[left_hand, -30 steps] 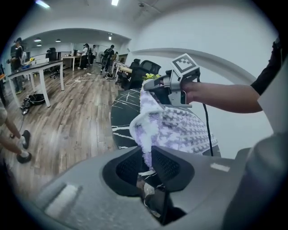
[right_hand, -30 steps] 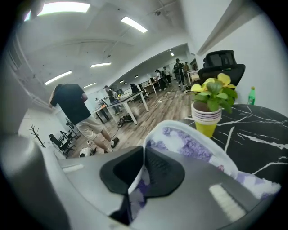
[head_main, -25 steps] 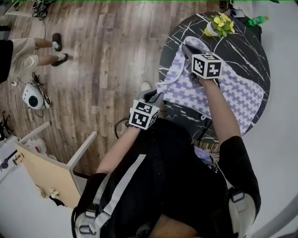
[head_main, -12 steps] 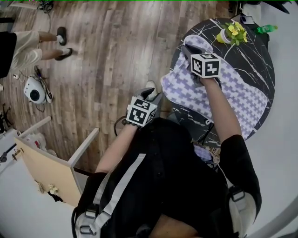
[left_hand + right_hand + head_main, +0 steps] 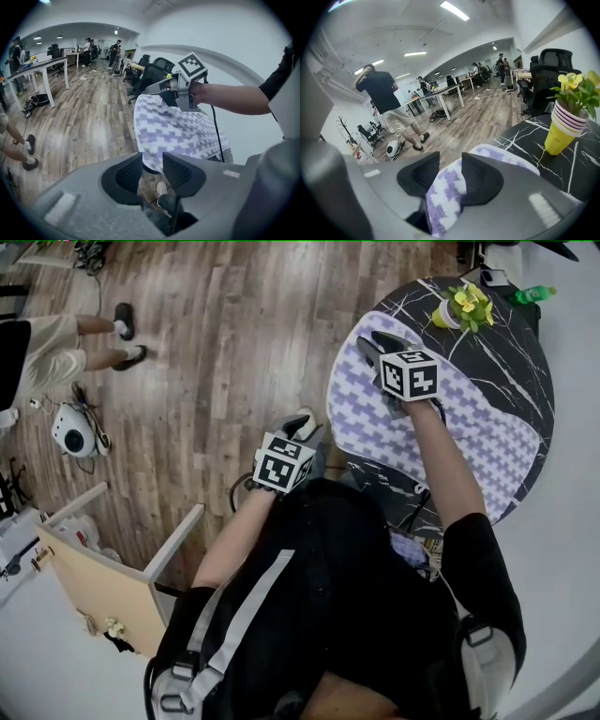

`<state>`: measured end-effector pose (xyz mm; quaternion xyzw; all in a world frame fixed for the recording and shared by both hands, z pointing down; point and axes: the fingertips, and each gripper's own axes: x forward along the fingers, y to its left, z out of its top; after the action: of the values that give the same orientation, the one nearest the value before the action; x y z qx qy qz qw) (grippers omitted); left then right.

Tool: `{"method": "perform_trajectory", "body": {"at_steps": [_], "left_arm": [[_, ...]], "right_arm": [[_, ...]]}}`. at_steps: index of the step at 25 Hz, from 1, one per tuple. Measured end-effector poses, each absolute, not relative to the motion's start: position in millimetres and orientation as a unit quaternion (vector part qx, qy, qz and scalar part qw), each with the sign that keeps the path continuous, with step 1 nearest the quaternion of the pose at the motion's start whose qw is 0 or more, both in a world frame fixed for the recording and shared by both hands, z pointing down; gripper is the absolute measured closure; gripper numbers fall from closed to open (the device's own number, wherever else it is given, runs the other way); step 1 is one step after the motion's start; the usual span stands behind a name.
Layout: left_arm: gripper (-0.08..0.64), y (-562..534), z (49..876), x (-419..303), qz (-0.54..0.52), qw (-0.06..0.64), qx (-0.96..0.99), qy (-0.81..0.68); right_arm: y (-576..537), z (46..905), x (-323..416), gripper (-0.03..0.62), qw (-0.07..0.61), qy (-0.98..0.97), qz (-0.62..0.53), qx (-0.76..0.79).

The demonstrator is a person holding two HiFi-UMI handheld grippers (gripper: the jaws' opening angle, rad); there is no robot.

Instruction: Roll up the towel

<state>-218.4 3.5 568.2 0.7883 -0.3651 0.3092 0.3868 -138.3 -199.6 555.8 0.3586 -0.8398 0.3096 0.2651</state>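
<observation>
The purple-and-white patterned towel point(image 5: 469, 418) lies spread on the round black marble table point(image 5: 506, 343), its left edge hanging over the rim. My right gripper point(image 5: 373, 341) is at the towel's far left corner. Its jaws have just been opening, and a fold of towel point(image 5: 445, 192) still lies loose between them in the right gripper view point(image 5: 451, 161). My left gripper point(image 5: 305, 420) is off the table's left rim, open after its jaws parted. The towel's hanging edge point(image 5: 178, 131) is just beyond its fingertips point(image 5: 152, 161), with floor showing in the gap.
A yellow pot of flowers point(image 5: 459, 304) and a green bottle point(image 5: 530, 294) stand at the table's far side. A person point(image 5: 56, 343) stands on the wooden floor at left, near a small white device point(image 5: 70, 432). A wooden panel point(image 5: 94, 587) leans at lower left.
The towel's near left corner has left my left gripper and dropped to the table rim. The towel has flattened out on the table. Both grippers shifted a little.
</observation>
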Motion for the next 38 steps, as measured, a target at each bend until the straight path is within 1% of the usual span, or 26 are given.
{"method": "perform_trajectory", "body": {"at_steps": [5, 9, 17, 26, 34, 38], "left_arm": [[0.419, -2.6, 569.5, -207.1, 0.319, 0.379, 0.796, -0.348], [0.419, -8.1, 568.5, -181.7, 0.328, 0.366, 0.808, -0.325], [0.419, -9.3, 562.0, -122.6, 0.348, 0.329, 0.831, -0.282], [0.419, 9.5, 558.2, -33.4, 0.361, 0.302, 0.851, -0.233], [0.419, 46.8, 561.5, 42.2, 0.375, 0.283, 0.862, -0.193], [0.419, 63.2, 568.8, 72.6, 0.385, 0.275, 0.861, -0.184]], "right_arm": [[-191.1, 549.9, -116.3, 0.443, 0.264, -0.836, 0.298, 0.376], [-175.7, 550.0, -77.6, 0.443, 0.272, -0.826, 0.286, 0.403], [-131.6, 549.9, 44.1, 0.443, 0.264, -0.772, 0.307, 0.489], [-41.2, 558.4, 201.0, 0.443, 0.258, -0.690, 0.341, 0.584], [46.7, 574.8, 299.9, 0.443, 0.297, -0.638, 0.348, 0.619], [80.0, 578.7, 340.0, 0.443, 0.302, -0.621, 0.353, 0.632]]}}
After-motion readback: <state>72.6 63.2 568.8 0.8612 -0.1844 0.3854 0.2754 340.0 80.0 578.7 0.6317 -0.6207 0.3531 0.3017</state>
